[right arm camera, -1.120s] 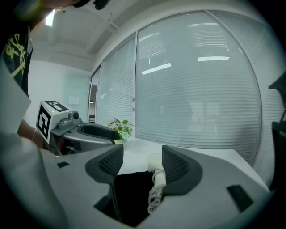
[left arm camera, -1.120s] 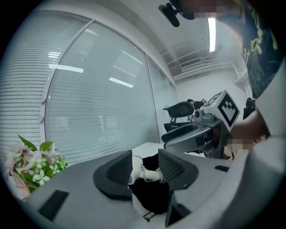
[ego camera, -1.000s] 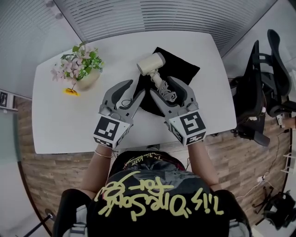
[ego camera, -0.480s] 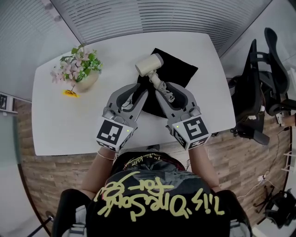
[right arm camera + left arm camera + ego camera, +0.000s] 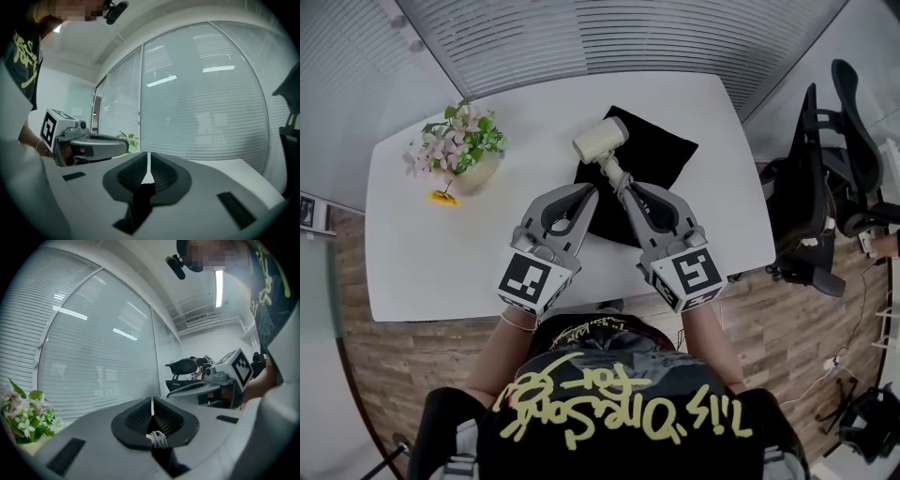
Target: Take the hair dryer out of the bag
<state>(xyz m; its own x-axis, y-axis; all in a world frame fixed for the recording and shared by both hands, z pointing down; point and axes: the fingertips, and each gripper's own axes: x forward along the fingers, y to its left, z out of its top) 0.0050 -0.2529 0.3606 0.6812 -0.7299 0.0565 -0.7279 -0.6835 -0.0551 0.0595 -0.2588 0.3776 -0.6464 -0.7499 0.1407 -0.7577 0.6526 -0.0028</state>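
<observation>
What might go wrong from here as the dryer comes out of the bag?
Both grippers' jaws have just been closing. The left gripper seems to pinch only the cord, so pulling may strain it or slip. The right gripper shows nothing between its pads, so the bag could drag along with the dryer.

Hair dryer (image 5: 602, 141) handle hidden beneath right gripper (image 5: 621, 185); cord (image 5: 158, 438) mostly hidden inside left gripper (image 5: 152, 403); flowers (image 5: 26, 418) cut by edge.

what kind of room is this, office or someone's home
Most likely an office or meeting room: a plain white table, a black swivel office chair pushed aside, and full-height glass walls covered by horizontal blinds.
</observation>
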